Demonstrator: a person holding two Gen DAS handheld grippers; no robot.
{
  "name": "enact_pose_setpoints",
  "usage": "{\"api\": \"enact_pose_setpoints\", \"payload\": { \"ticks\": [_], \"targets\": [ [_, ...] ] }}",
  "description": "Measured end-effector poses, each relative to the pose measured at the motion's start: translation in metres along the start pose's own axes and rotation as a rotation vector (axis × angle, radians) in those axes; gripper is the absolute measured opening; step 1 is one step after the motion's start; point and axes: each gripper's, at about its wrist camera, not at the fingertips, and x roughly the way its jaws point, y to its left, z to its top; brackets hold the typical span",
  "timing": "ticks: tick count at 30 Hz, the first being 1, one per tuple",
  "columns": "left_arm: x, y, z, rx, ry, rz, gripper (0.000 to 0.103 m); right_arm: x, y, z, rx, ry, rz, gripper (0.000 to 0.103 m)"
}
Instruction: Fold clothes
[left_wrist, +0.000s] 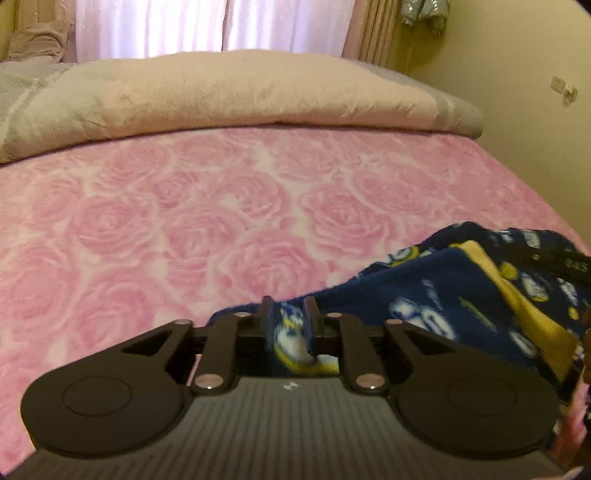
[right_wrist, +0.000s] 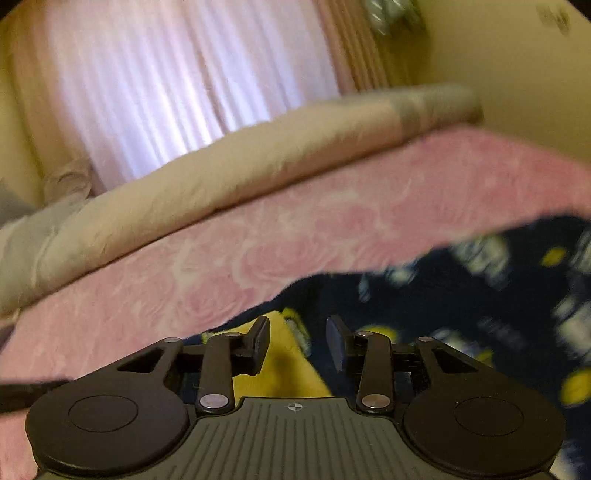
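Left wrist: tongs (left_wrist: 289, 308) pinching garment (left_wrist: 424, 291).

A bed (left_wrist: 184, 206) with a pink rose-patterned cover carries a beige duvet (left_wrist: 236, 92) and a navy printed garment (left_wrist: 461, 280).

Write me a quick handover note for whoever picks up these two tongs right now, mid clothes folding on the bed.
Left tongs: shut on an edge of the navy printed fleece garment, fabric bunched between the pads.
Right tongs: jaws partly closed around the same garment's yellow lining; blur hides whether the pads press it.
Garment: crumpled at the near right of the pink rose bedspread, partly lifted.
Done: both ends picked at; no fold visible.
Left: confirm the right grip, spread the garment flat, fold it.
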Motion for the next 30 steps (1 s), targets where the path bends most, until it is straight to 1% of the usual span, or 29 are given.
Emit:
{"api": "enact_pose_setpoints", "payload": {
  "ticks": [2,5,6,8,9,10,15,17,19,20,22,24,27,29,30],
  "targets": [
    [-0.019,0.000,-0.010,-0.003,0.012,-0.021,0.013,-0.027,0.001,-0.003,-0.028,0.000,0.003,0.038],
    [-0.030,-0.010,-0.039,0.034,0.067,-0.046,0.013,-0.054,0.003,-0.023,-0.058,0.017,0.013,0.038],
    [-0.033,-0.014,-0.049,0.049,0.086,-0.053,0.013,-0.055,0.004,-0.032,-0.070,0.037,0.003,0.038],
    [-0.038,-0.021,-0.069,0.079,0.125,-0.067,0.015,-0.043,0.003,-0.054,-0.097,0.112,-0.036,0.038],
    [-0.038,-0.022,-0.077,0.089,0.129,-0.066,0.016,-0.038,0.001,-0.063,-0.104,0.131,-0.048,0.038],
    [-0.037,-0.022,-0.084,0.095,0.121,-0.057,0.017,-0.037,-0.002,-0.069,-0.101,0.121,-0.046,0.038],
    [-0.065,-0.032,-0.075,0.084,0.083,-0.041,0.015,-0.061,0.006,-0.054,-0.098,0.103,-0.065,0.038],
    [-0.076,-0.037,-0.072,0.081,0.072,-0.042,0.015,-0.073,0.010,-0.057,-0.100,0.082,-0.047,0.038],
    [-0.074,-0.044,-0.081,0.092,0.103,-0.055,0.016,-0.080,0.014,-0.063,-0.102,0.083,-0.032,0.038],
    [-0.072,-0.047,-0.086,0.096,0.120,-0.050,0.016,-0.075,0.015,-0.070,-0.112,0.103,-0.039,0.038],
    [-0.065,-0.053,-0.098,0.101,0.149,-0.025,0.017,-0.065,0.014,-0.082,-0.137,0.124,-0.059,0.038],
    [-0.072,-0.058,-0.099,0.095,0.152,0.004,0.017,-0.069,0.017,-0.083,-0.139,0.139,-0.072,0.038],
    [-0.086,-0.065,-0.094,0.075,0.158,0.044,0.021,-0.091,0.017,-0.076,-0.078,0.142,-0.046,0.038],
    [-0.096,-0.071,-0.092,0.078,0.162,0.076,0.033,-0.105,0.017,-0.076,-0.059,0.145,-0.047,0.038],
    [-0.101,-0.074,-0.092,0.078,0.164,0.095,0.035,-0.111,0.018,-0.077,-0.057,0.148,-0.054,0.038]
  ]
}}
